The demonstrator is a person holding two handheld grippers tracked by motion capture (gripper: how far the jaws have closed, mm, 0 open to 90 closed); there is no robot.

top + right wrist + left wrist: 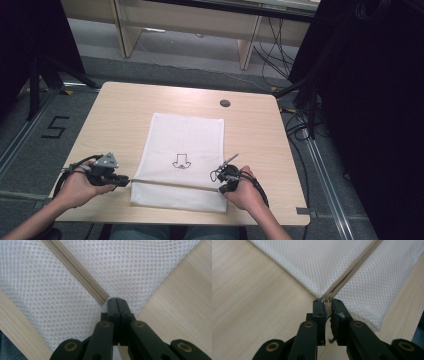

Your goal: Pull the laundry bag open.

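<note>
A white mesh bag point(185, 140) lies flat in the middle of the wooden table point(120, 115), with a small black print point(181, 162) on it. A beige zipper point(175, 184) runs across its near end. My left gripper point(129, 181) is at the bag's left edge, shut on the zipper's end tab point(327, 303); the zipper point(352, 267) stretches away from the jaws. My right gripper point(220, 189) is at the bag's right side. Its jaws point(116, 299) are pressed together right where the zipper point(80, 272) ends on the mesh point(140, 267); what they pinch is hidden.
A round cable hole point(225, 103) sits near the table's far edge. Bare wood lies on both sides of the bag. Beyond the table are desk legs point(247, 47), floor cables point(275, 55) and dark curtains point(370, 100).
</note>
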